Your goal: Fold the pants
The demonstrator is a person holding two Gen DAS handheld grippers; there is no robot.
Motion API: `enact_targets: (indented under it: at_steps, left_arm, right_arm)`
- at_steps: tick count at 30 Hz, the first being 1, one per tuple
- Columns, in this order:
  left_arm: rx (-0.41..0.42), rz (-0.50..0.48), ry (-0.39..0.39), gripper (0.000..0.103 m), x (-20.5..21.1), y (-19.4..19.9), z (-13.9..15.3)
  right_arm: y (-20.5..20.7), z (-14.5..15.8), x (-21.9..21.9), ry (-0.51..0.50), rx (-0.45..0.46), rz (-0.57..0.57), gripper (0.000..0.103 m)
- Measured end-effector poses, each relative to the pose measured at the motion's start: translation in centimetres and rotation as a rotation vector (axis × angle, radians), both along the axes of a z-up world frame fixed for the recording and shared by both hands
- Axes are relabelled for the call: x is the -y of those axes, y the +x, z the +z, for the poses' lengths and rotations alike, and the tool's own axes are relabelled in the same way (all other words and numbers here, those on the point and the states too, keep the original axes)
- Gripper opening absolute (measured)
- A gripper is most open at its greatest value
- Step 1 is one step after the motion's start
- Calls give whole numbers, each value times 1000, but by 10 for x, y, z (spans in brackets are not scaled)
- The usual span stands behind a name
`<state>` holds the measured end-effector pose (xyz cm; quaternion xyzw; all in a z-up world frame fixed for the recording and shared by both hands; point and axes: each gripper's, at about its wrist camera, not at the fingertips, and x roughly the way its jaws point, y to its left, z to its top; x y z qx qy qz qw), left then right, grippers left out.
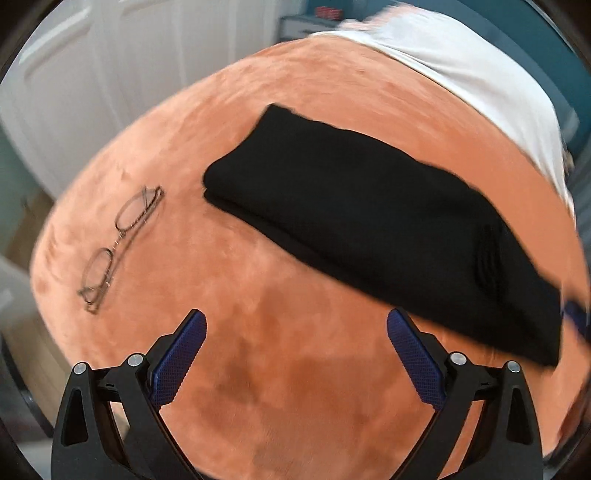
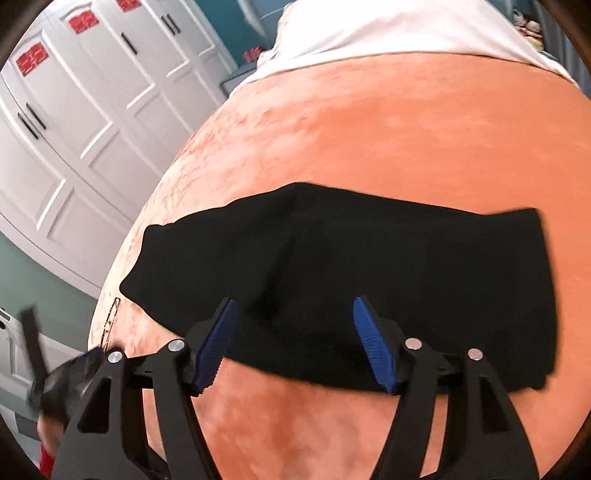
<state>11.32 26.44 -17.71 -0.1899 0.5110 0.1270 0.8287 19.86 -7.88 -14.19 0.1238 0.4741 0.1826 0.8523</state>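
Your black pants (image 1: 369, 221) lie folded into a long, flat, layered rectangle on the orange bedspread (image 1: 295, 387), a soft, velvety plush with a mottled nap and faint darker patches. The fabric of the pants reads as matte and dense, with a stacked fold edge showing at the near left corner in the left wrist view. Your left gripper (image 1: 295, 325) hovers over bare bedspread just beside the near edge of the pants, its fingers (image 1: 181, 354) spread wide apart with nothing between them; the blue pads are ribbed rubber set in black plastic arms with round metal pins. Your right gripper (image 2: 293, 314) hangs over the near edge of the pants (image 2: 369, 266), its fingers (image 2: 373, 343) parted and not pressing on the cloth, which lies flat beneath them. A pair of thin, metal-framed eyeglasses (image 1: 118, 243) rests on the bedspread to the left of the pants, well apart from them, temples folded as far as the blur lets you judge. Beyond the orange cover, a white sheet (image 2: 388, 29) covers the far end of the bed, and panelled white wardrobe doors (image 2: 74, 118) with slim black handles stand to the left.
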Motion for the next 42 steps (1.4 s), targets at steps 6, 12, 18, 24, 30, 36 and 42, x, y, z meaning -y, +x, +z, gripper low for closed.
enact_targets:
  at_steps: [6, 12, 18, 24, 30, 36, 42]
  left_arm:
    - [36, 70, -14, 95, -14, 9, 9]
    - [25, 52, -24, 95, -16, 8, 7]
    - [-7, 92, -27, 95, -41, 8, -4]
    - [-18, 145, -80, 95, -57, 35, -23]
    - [-44, 268, -210, 95, -75, 68, -55]
    - [-20, 241, -99, 14, -51, 96, -41]
    - [219, -7, 33, 13, 68, 99, 76]
  right_arm:
    - [-10, -7, -17, -191, 32, 88, 65]
    - [17, -37, -95, -313, 62, 246, 63]
    - [41, -63, -114, -384, 11, 243, 17]
    - [53, -67, -119, -321, -51, 242, 23]
    - [22, -24, -64, -133, 30, 118, 62]
    - [-37, 16, 41, -105, 89, -72, 75]
    - [-94, 29, 160, -157, 88, -293, 78]
